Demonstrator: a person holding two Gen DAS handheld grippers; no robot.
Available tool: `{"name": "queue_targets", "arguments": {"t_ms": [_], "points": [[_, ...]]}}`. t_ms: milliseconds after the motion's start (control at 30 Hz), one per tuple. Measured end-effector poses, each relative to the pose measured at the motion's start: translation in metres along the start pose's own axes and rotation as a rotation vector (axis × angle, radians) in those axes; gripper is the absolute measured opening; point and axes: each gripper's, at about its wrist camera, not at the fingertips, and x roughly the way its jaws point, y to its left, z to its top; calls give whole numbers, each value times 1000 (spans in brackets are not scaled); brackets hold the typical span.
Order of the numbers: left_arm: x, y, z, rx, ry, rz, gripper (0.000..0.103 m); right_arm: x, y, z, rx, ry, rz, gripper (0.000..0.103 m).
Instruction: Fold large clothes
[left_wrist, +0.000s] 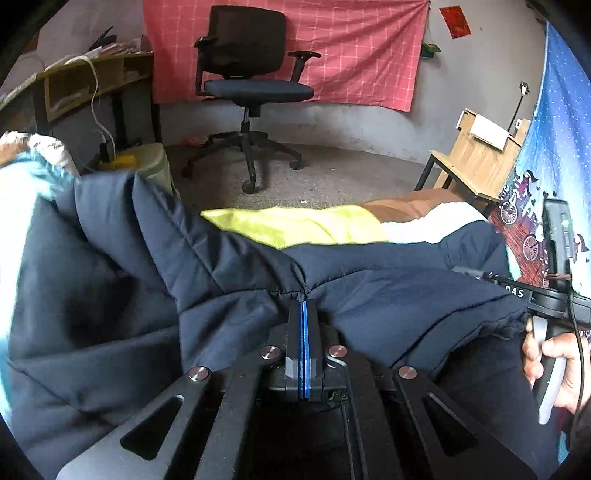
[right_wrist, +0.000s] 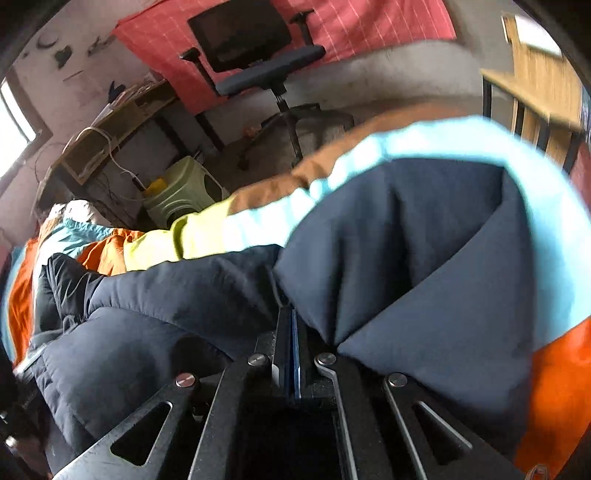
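On the bed's colourful spread (left_wrist: 303, 225), navy padded jacket (left_wrist: 229, 266) lies bunched; left gripper (left_wrist: 304, 303) and right gripper (right_wrist: 291, 314) both clamped on its edge, likely to lift for a fold.

Navy quilted jacket (left_wrist: 229, 280), yellow-green cloth (left_wrist: 295, 225) at twelve o'clock, red checked wall hanging (left_wrist: 351, 48), black office chair (left_wrist: 251, 74).

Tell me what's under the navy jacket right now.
Under the navy jacket, yellow-green cloth, brown and white fabric show past its far edge; orange fabric too. Whatever lies beneath its middle is covered.
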Motion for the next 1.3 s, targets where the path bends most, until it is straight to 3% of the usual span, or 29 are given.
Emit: {"name": "queue_targets", "arguments": {"t_ms": [67,167,267,333,433,533,633,767,833,900,1000,1033,1133,1300], "points": [[-15,4,12,-13,-56,3,1,-22,16,5,-71,-61,-18,8],[-29,17,37,-61,-139,14,1,-39,42,10,-144,-98,32,8],[-6,33,56,-105,-45,122,1,-42,68,5,-221,-73,81,8],[18,51,56,-147,74,189,1,-38,82,-6,-281,-50,73,8],[36,73,44,-217,152,152,1,-33,86,-22,-312,-21,59,8],[45,84,34,-274,173,109,1,-22,88,-37,-335,-4,31,5],[49,89,31,-282,185,112,1,-11,90,-52,-356,-25,-5,4],[19,79,33,-253,103,110,1,-8,88,-53,-343,-33,-8,3],[-1,65,32,-217,37,60,1,-22,83,-53,-322,-66,12,4],[-18,49,26,-146,-9,-45,1,-39,77,-52,-296,-103,7,5],[-31,18,10,-29,23,-188,2,-53,64,-50,-243,-108,10,8],[-30,11,7,6,47,-200,2,-55,61,-50,-225,-96,20,8],[-19,-3,-6,121,125,-159,2,-61,60,-54,-234,-90,27,8],[-4,7,-11,88,213,-178,2,-42,69,-62,-319,6,-17,8]]}}
